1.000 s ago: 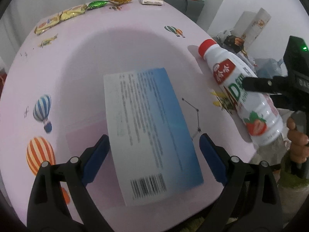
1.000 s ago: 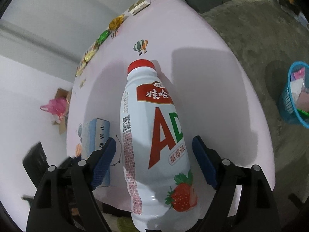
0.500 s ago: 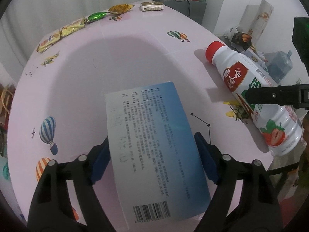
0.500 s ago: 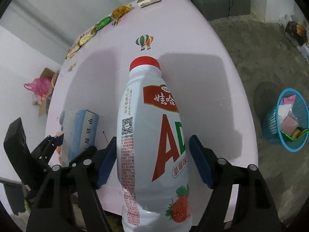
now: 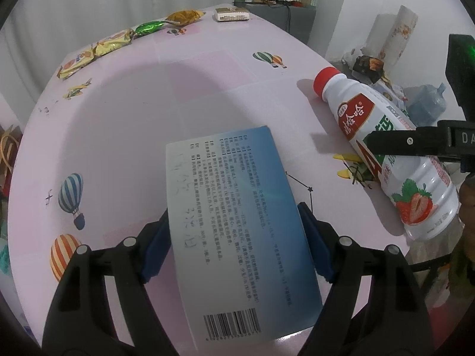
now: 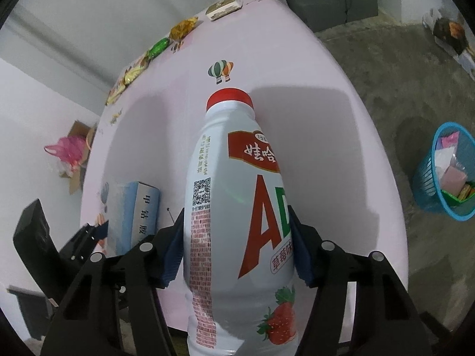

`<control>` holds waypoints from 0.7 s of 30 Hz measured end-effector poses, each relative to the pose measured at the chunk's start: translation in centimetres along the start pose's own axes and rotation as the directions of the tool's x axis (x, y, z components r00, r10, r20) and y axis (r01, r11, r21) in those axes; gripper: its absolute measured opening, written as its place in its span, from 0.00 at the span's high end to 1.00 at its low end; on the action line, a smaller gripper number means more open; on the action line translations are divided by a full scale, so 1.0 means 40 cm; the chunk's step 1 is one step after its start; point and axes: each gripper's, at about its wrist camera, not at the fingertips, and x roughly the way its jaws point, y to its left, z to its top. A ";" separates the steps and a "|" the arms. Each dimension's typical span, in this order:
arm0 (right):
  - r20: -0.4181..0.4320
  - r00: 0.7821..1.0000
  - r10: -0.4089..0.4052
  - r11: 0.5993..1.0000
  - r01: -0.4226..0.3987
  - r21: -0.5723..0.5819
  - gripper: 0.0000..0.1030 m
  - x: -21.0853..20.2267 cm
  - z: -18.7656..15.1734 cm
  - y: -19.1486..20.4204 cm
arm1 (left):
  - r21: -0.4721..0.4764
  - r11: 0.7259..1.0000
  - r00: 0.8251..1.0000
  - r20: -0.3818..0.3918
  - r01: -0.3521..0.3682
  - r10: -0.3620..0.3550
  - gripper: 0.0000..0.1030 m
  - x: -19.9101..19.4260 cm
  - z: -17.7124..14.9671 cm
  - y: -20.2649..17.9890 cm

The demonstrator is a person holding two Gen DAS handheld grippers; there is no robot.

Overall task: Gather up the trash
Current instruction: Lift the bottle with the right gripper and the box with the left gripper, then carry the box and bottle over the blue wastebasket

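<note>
Trash lies on the pink worktop (image 5: pixel 124 136): the bottle (image 6: pixel 237 222) and the box (image 5: pixel 237 222). Both tools closed in since a second ago. The right tool (image 6: pixel 236 237) is closing, touching the bottle. The left tool (image 5: pixel 234 249) pinches the box. Next comes lifting, probably.

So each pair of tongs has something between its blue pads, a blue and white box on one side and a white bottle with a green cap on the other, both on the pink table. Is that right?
Nearly: the cap is red, not green, as the right wrist view shows. The rest holds: the left tongs straddle the blue and white box, the right tongs are closing around the white bottle, and both lie on the pink table.
</note>
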 end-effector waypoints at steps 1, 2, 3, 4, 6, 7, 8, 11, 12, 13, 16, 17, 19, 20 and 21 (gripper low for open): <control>0.003 1.000 0.007 1.000 -0.007 0.006 0.41 -0.002 -0.002 -0.002 | 0.002 1.000 1.000 0.004 -0.001 0.001 0.28 -0.003 0.000 0.001; 0.007 1.000 0.014 1.000 -0.014 0.015 0.42 -0.004 -0.005 -0.004 | 0.004 1.000 1.000 0.011 -0.004 0.004 0.28 -0.007 0.001 0.002; 0.010 1.000 0.018 1.000 -0.018 0.020 0.42 -0.006 -0.007 -0.005 | 0.006 1.000 1.000 0.016 -0.006 0.006 0.28 -0.011 0.001 0.001; 0.013 1.000 0.022 0.999 -0.022 0.023 0.42 -0.008 -0.008 -0.006 | 0.006 1.000 1.000 0.020 -0.007 0.007 0.28 -0.014 0.001 0.001; 0.016 0.999 0.029 0.999 -0.030 0.029 0.42 -0.011 -0.010 -0.008 | 0.008 1.000 0.999 0.031 -0.010 0.010 0.28 -0.023 0.002 0.000; 0.018 0.999 0.034 0.999 -0.035 0.033 0.42 -0.013 -0.012 -0.010 | 0.011 1.000 0.999 0.037 -0.013 0.012 0.28 -0.027 0.003 -0.002; 0.022 0.999 0.041 0.998 -0.041 0.038 0.42 -0.016 -0.013 -0.010 | 0.013 1.000 0.999 0.041 -0.014 0.014 0.28 -0.030 0.004 -0.002; 0.032 0.998 0.053 0.998 -0.054 0.045 0.42 -0.025 -0.016 -0.011 | 0.022 1.000 0.998 0.059 -0.021 0.020 0.28 -0.042 0.005 -0.005; 0.034 0.998 0.055 0.997 -0.057 0.045 0.42 -0.028 -0.016 -0.013 | 0.024 0.999 0.998 0.063 -0.023 0.021 0.28 -0.046 0.005 -0.007; 0.038 0.998 0.059 0.997 -0.061 0.046 0.42 -0.033 -0.018 -0.014 | 0.026 0.999 0.998 0.066 -0.024 0.022 0.28 -0.049 0.005 -0.009; 0.055 0.996 0.070 0.996 -0.073 0.051 0.42 -0.048 -0.021 -0.018 | 0.033 0.999 0.997 0.080 -0.025 0.022 0.28 -0.060 0.005 -0.017; 0.063 0.995 0.076 0.995 -0.079 0.054 0.42 -0.057 -0.022 -0.020 | 0.034 0.999 0.996 0.084 -0.023 0.020 0.28 -0.064 0.006 -0.019; 0.082 0.992 0.092 0.993 -0.097 0.064 0.42 -0.074 -0.026 -0.028 | 0.039 0.999 0.996 0.090 -0.014 0.010 0.28 -0.072 0.010 -0.029; 0.095 0.990 0.101 0.991 -0.108 0.075 0.42 -0.087 -0.029 -0.036 | 0.044 0.999 0.996 0.094 -0.007 0.003 0.28 -0.076 0.013 -0.036; 0.106 0.989 0.106 0.990 -0.116 0.084 0.42 -0.097 -0.033 -0.043 | 0.052 0.999 0.995 0.098 0.002 -0.007 0.28 -0.081 0.019 -0.044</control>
